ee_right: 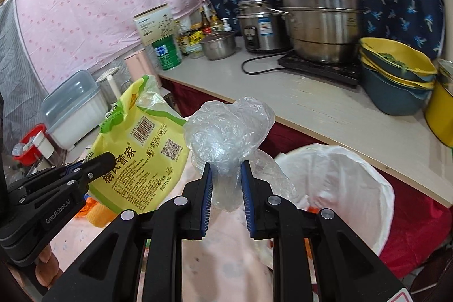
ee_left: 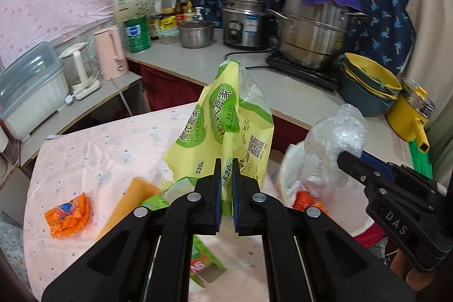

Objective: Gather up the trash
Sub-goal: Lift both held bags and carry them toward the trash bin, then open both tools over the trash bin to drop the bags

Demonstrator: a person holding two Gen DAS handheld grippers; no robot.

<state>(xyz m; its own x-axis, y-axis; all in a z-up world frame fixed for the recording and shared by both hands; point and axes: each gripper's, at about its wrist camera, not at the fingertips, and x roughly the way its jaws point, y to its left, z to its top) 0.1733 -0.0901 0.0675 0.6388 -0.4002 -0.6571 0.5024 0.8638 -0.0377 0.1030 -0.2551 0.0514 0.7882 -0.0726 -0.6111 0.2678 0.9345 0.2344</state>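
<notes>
Left gripper (ee_left: 226, 177) clamps the yellow bag (ee_left: 226, 115), right gripper (ee_right: 226, 186) clamps crumpled film (ee_right: 226, 129); bin (ee_right: 354, 177) right of both, orange wrapper (ee_left: 68, 214) uncollected.

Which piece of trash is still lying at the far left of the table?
Start at the table with the pink cloth. Near its left edge, left of the yellow sponge, lies a crumpled orange wrapper. It is the only orange piece lying out alone, with a blue mark on it.
</notes>
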